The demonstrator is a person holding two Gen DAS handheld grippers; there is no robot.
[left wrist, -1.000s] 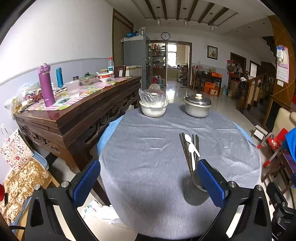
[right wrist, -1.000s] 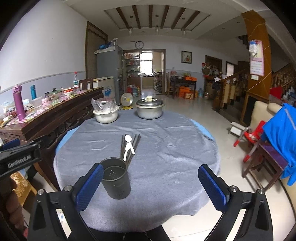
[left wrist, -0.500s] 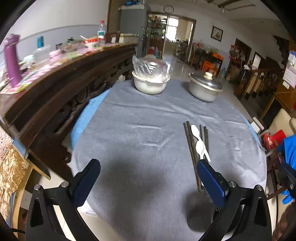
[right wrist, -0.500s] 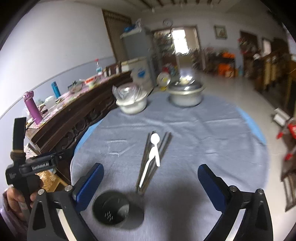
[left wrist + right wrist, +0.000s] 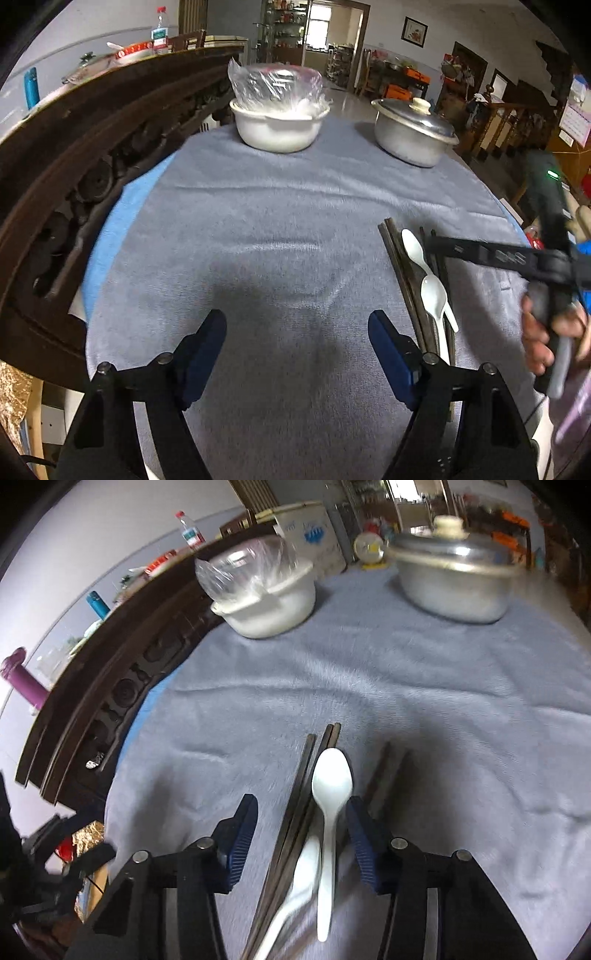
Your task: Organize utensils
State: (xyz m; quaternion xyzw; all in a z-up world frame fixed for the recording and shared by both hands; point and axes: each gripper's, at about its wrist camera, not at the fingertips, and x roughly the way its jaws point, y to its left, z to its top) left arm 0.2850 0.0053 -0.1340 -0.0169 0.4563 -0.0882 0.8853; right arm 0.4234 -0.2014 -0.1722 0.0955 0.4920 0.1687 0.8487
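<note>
Two white plastic spoons lie on several dark chopsticks on the grey tablecloth. My right gripper is open, low over them, its blue pads on either side of the spoons and chopsticks. In the left wrist view the spoons and chopsticks lie right of my open, empty left gripper. The right gripper shows there, held by a hand. The utensil cup is out of view.
A white bowl covered with plastic and a lidded metal pot stand at the table's far side. A dark carved wooden sideboard with bottles runs along the left. The blue under-cloth shows at the left edge.
Both grippers moved forward and down toward the table. The right gripper now straddles the spoons and chopsticks and has narrowed. The dark cup has left both views.
</note>
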